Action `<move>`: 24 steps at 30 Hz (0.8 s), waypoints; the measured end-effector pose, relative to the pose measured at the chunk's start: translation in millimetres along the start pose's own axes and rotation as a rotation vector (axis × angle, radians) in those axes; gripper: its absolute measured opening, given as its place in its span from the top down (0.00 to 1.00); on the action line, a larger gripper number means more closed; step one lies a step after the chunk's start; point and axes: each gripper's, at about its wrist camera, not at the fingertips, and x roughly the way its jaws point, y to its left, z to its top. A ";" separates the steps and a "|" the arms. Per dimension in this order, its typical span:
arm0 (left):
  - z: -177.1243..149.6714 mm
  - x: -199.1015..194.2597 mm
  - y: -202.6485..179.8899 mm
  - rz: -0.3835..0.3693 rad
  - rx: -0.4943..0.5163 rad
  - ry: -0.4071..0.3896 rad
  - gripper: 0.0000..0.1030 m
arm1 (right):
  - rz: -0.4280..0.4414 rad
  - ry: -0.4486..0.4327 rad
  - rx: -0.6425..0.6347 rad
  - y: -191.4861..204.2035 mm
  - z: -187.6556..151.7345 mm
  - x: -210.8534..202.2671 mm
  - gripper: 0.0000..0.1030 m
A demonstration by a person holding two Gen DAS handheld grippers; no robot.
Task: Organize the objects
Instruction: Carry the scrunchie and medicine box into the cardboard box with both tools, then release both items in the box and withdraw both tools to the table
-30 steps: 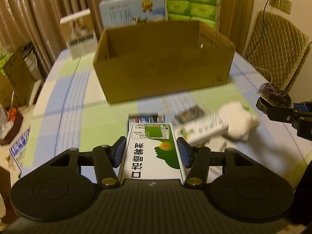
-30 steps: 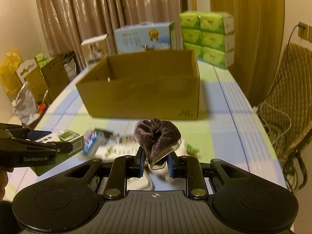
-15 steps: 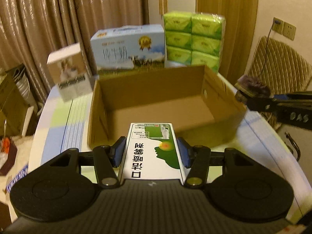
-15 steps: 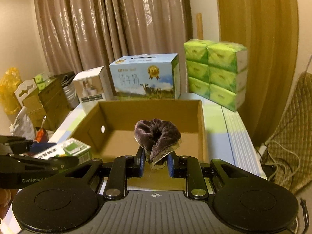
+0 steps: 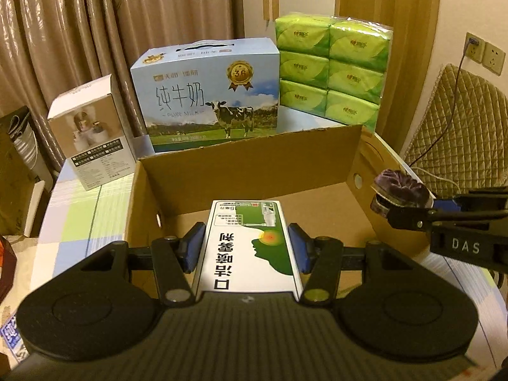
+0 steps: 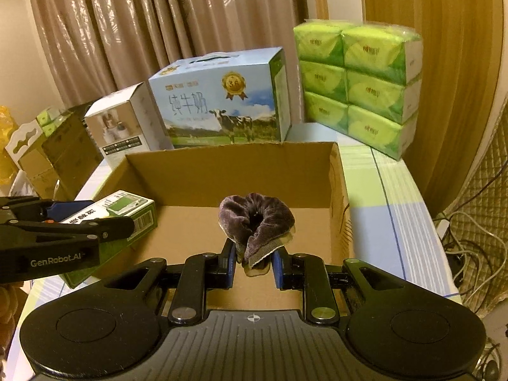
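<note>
Left gripper [image 5: 246, 247] clamped on green-and-white carton [image 5: 249, 247], held flat above open cardboard box [image 5: 254, 155]. Right gripper [image 6: 254, 260] pinched tight on dark velvet scrunchie [image 6: 255, 219], bunched upward between pads, above same box's near edge.

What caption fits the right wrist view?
Right gripper holds a purple scrunchie above the open cardboard box.
</note>
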 end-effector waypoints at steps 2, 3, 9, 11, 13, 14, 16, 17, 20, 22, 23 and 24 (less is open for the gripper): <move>1.7 7.6 3.1 -0.006 -0.015 -0.016 0.49 | 0.016 -0.015 0.008 -3.0 1.7 7.1 0.66; 2.2 11.4 5.6 -0.002 -0.030 -0.021 0.39 | 0.013 -0.016 0.017 -5.3 1.6 10.2 0.38; -3.3 1.6 17.0 0.010 -0.061 -0.043 0.38 | 0.020 -0.043 0.027 -13.2 -5.7 -2.8 0.28; -7.7 -7.0 19.7 0.008 -0.072 -0.048 0.37 | 0.020 -0.049 0.043 -17.2 -9.7 -11.4 0.28; -12.6 -17.9 21.7 0.005 -0.086 -0.054 0.36 | 0.020 -0.059 0.051 -18.8 -14.2 -22.1 0.28; -15.5 -24.6 22.0 0.008 -0.089 -0.059 0.36 | 0.023 -0.064 0.056 -19.8 -16.5 -28.9 0.28; -21.1 -37.4 21.3 0.009 -0.095 -0.073 0.35 | 0.026 -0.083 0.076 -20.3 -22.9 -46.9 0.28; -25.6 -45.6 21.2 0.009 -0.101 -0.080 0.34 | 0.028 -0.090 0.085 -19.8 -25.7 -55.1 0.27; -39.1 -68.7 20.4 0.024 -0.119 -0.098 0.32 | 0.033 -0.117 0.098 -14.7 -38.8 -83.6 0.25; -50.7 -85.5 18.4 0.041 -0.126 -0.111 0.30 | 0.032 -0.135 0.105 -9.1 -51.4 -103.2 0.22; -57.3 -93.6 17.5 0.045 -0.128 -0.115 0.28 | 0.034 -0.141 0.110 -5.8 -60.8 -113.8 0.21; -64.8 -102.5 17.0 0.049 -0.135 -0.118 0.25 | 0.037 -0.143 0.113 -2.5 -69.3 -121.8 0.20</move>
